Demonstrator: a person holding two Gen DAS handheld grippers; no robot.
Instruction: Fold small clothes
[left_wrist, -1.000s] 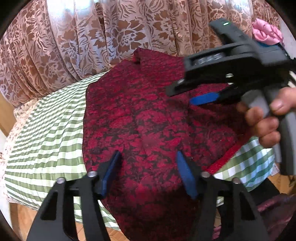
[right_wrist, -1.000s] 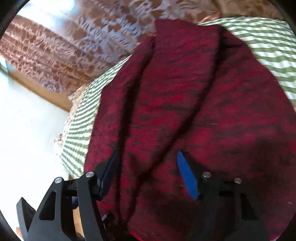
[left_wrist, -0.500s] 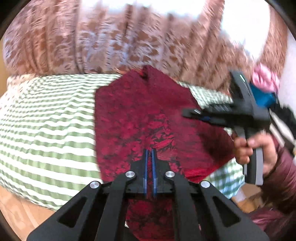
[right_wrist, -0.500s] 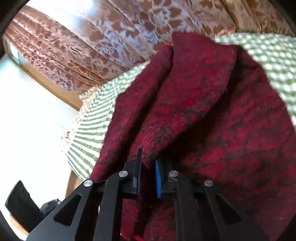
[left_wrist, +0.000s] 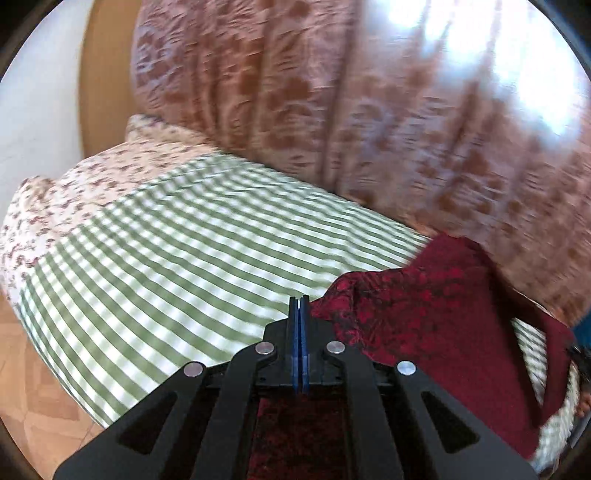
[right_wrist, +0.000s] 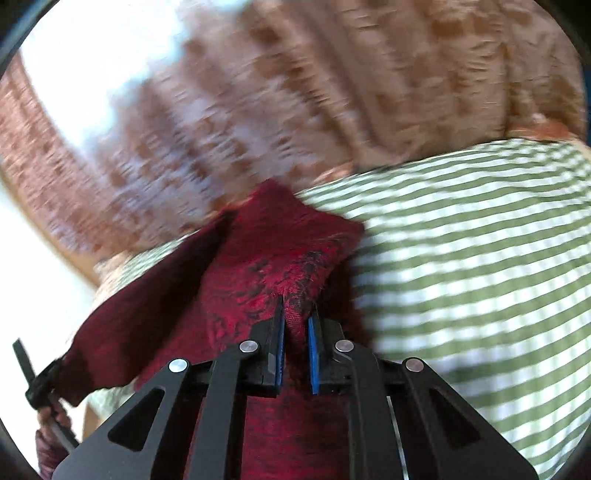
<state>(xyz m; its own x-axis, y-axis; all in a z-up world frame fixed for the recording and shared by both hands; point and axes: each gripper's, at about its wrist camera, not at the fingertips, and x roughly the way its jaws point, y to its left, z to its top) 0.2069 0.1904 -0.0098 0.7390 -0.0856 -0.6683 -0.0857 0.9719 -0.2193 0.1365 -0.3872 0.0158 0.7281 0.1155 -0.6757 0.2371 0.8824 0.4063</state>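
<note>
The left gripper (left_wrist: 299, 301) has its two blue-padded black fingers pressed flat together, with no gap between the pads. Dark red cloth with a black floral weave (left_wrist: 436, 317) rises just to the right of the fingertips and shows again under the gripper's body, so the pads seem to pinch a thin edge of it, though the seam between them is too tight to be sure. From there the cloth stretches away to the right, lifted off the green-and-white striped sheet (left_wrist: 192, 258) that covers the surface ahead and to the left of the gripper. Beyond the sheet hangs a brown floral-patterned curtain (left_wrist: 369, 110), blurred; at the far left lies a pale fabric with small brown flowers (left_wrist: 74, 192).

The right gripper (right_wrist: 295, 306) holds a bunched fold of the same red cloth (right_wrist: 273, 251) between its blue pads; the pads stand slightly apart, with the fabric filling the space between them. The cloth peaks just ahead of the fingertips and drapes down to the left, where its lower corner reaches the other black tool, gripped by a hand (right_wrist: 48, 413) at the frame's edge. To the right of the gripper the striped sheet (right_wrist: 480, 258) lies bare. The curtain (right_wrist: 332, 92) behind is heavily smeared.
</note>
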